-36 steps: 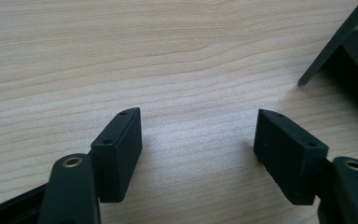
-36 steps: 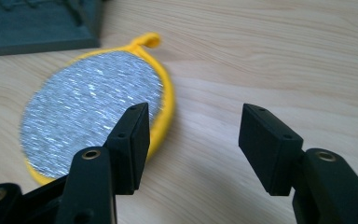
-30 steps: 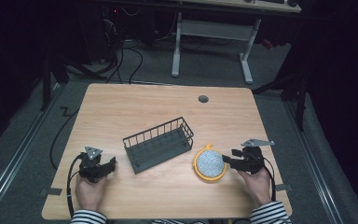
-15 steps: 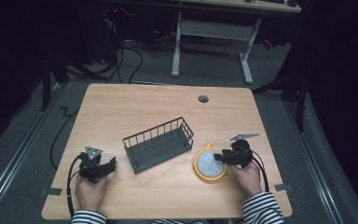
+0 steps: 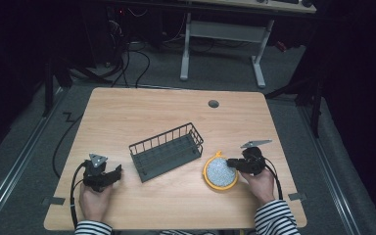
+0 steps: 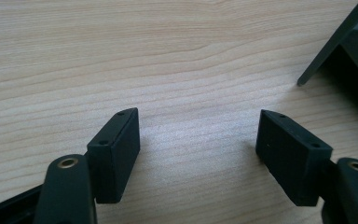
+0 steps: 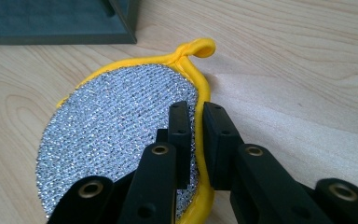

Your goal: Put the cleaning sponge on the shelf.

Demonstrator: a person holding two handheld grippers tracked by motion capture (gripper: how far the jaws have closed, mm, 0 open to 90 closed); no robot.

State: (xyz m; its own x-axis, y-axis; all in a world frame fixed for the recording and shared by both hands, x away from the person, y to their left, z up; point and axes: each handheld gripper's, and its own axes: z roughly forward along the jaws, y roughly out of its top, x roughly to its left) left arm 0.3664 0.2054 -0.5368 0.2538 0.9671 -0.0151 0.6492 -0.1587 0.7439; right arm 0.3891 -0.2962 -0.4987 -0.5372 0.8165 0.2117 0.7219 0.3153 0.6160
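Note:
A round scrub pad (image 5: 220, 171) with a silver mesh face and a yellow rim lies on the wooden table, right of centre. My right gripper (image 5: 231, 162) reaches it from the right. In the right gripper view the pad (image 7: 121, 121) has its yellow rim pinched between the two jaws of that gripper (image 7: 196, 109), which is shut on it. The pad's small yellow loop points away from the jaws. My left gripper (image 5: 117, 171) rests low at the front left, and its jaws (image 6: 198, 130) stand wide open over bare wood.
A dark wire basket (image 5: 166, 152) stands slantwise at the table's middle, between the two grippers. Its corner (image 7: 56, 23) lies just beyond the pad, and an edge of it (image 6: 354, 42) shows right of the left jaws. A round cable hole (image 5: 213, 104) sits near the far edge.
My right gripper has moved left from beside the pad onto its rim, and its jaws are now closed on it. The left gripper and basket have not moved.

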